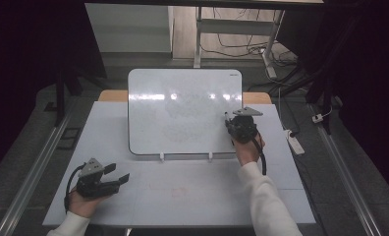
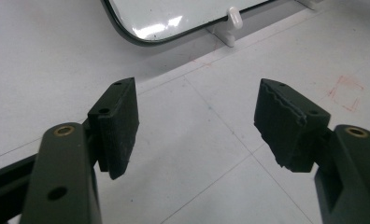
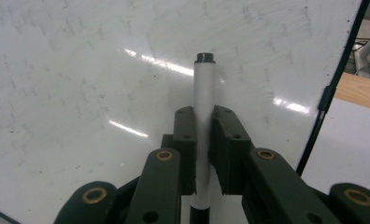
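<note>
Right gripper (image 3: 202, 140) close to lens in right gripper view: two black pads pinching a marker (image 3: 202, 126) between them. Marker white-barrelled with a dark end, running straight up between the pads, dark end pointing at the whiteboard (image 3: 103, 84). Whether the end touches the board surface: cannot tell. Board surface here shows faint erased traces and light glare; dark frame edge at right, wooden tabletop strip beyond it.

Left gripper (image 2: 197, 121) in left gripper view: jaws spread wide, nothing between them, bare white table (image 2: 211, 154) below. Red pen scribble on the table to the right of the right pad. Board's rounded lower corner and one white clip foot at top of that view.

High view: left gripper (image 1: 120, 176) lies low over the table near the front left, held in the person's left hand (image 1: 82, 201), jaws pointing right, well apart from the board. Right gripper (image 1: 228, 119) is up at the board's right side, near its right edge, roughly mid-height, held in the right hand (image 1: 247, 147), white sleeve trailing to the bottom edge. Marker there too small to make out clearly. Whiteboard (image 1: 182, 108) stands tilted back at mid-table on two small white feet. White table (image 1: 182, 196) under everything; grey floor, cables and a power strip off to the right.
</note>
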`<state>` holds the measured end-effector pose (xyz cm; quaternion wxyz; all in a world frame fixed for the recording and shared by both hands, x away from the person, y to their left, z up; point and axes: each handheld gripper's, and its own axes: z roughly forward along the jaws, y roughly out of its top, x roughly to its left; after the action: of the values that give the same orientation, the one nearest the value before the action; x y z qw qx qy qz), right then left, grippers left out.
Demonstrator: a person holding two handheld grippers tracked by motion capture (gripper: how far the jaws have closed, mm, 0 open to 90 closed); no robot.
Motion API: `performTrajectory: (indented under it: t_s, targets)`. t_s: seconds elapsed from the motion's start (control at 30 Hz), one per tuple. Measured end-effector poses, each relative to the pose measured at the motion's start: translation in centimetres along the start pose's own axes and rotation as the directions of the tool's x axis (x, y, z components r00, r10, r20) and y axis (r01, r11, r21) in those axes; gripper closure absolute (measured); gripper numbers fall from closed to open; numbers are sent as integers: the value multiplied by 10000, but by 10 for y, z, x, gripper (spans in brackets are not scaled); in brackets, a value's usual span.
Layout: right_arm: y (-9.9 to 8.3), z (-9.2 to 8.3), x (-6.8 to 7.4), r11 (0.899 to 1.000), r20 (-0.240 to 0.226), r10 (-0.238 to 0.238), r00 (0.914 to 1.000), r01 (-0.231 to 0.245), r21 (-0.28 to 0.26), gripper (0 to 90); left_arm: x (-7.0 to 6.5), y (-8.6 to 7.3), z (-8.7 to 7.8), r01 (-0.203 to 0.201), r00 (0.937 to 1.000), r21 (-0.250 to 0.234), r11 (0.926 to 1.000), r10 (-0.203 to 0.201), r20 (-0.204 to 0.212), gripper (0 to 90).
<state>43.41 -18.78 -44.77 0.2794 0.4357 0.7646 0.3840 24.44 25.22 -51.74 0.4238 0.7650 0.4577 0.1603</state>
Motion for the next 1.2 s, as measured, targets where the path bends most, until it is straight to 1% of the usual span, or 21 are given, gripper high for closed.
performTrajectory:
  t_s: [0.13,0.23,0.3,0.4,0.5,0.57,0.77,0.83,0.9,0.97,1.03,1.1,1.2]
  targets:
    - [0,0,-1,10000,-38,-1,10000,1,-29,781,0,0,1,32,9999,-3,10000,-32,124,318]
    - [0,-1,-1,10000,1,-33,10000,33,-48,748,-1,0,1,60,9998,-51,10000,-59,202,320]
    - [-1,-2,-1,9999,55,-85,9999,86,-84,703,-1,0,1,59,9998,-57,10000,-58,212,320]
    - [-1,-7,0,9987,-8,-334,9994,334,-387,606,-1,0,1,43,9997,-80,10000,-41,245,320]
    - [-1,-15,1,9955,-311,-597,9977,573,-749,539,-2,0,0,-38,9994,-199,9998,45,347,319]
    - [-3,-21,1,9929,-541,-786,9954,733,-938,513,-2,1,0,-93,9992,-206,9997,101,393,319]
    - [-12,-33,-1,9882,-1092,-1109,9878,980,-1177,458,-3,1,1,-64,9990,-233,9997,74,436,316]
    - [-17,-37,-2,9864,-1400,-1254,9822,1083,-1238,448,-3,1,1,-70,9989,-226,9997,80,465,315]
    - [-24,-42,-4,9844,-1581,-1420,9772,1227,-1261,435,-3,1,2,-67,9988,-211,9998,77,477,314]
    - [-33,-48,-6,9838,-1893,-1485,9706,1255,-1281,419,-3,1,3,-83,9988,-185,9998,92,485,312]
    - [-43,-55,-8,9834,-1937,-1584,9682,1373,-1183,402,-3,1,4,-96,9986,-167,9998,104,514,311]
    - [-55,-63,-10,9823,-2069,-1707,9634,1498,-1129,387,-4,1,4,-90,9986,-153,9998,97,525,310]
    - [-73,-76,-17,9818,-2160,-1758,9604,1548,-1104,374,-4,1,4,-122,9985,-166,9998,131,532,308]
